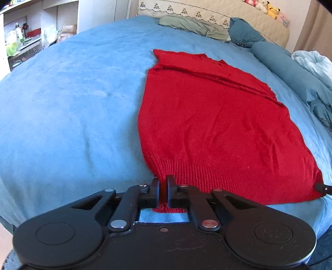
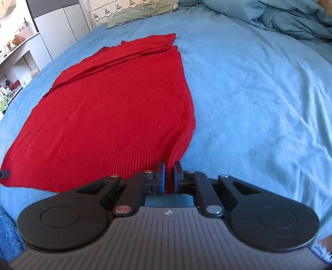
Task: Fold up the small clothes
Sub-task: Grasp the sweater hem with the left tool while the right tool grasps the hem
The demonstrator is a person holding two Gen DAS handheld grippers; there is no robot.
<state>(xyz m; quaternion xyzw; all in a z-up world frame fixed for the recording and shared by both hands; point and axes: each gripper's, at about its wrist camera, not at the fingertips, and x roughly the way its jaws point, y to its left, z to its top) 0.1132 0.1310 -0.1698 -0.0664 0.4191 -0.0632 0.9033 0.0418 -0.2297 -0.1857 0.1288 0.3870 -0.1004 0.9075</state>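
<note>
A red knit sweater [image 1: 213, 124] lies flat on the blue bed [image 1: 72, 99], with its sleeves folded in and its ribbed hem nearest me. My left gripper [image 1: 163, 180] is shut on the hem's left corner. My right gripper [image 2: 169, 166] is shut on the hem's right corner of the sweater [image 2: 116, 112]. The tip of the right gripper shows at the hem's far corner in the left wrist view [image 1: 321, 187]. The tip of the left gripper shows at the left edge of the right wrist view [image 2: 4, 174].
Pillows [image 1: 193, 26] and a cream headboard [image 1: 207, 12] lie at the bed's far end. A rumpled blue duvet [image 2: 290, 18] sits at the far right. White shelves with bottles [image 1: 20, 37] stand beyond the left side. The blue bed sheet [image 2: 259, 103] spreads to the sweater's right.
</note>
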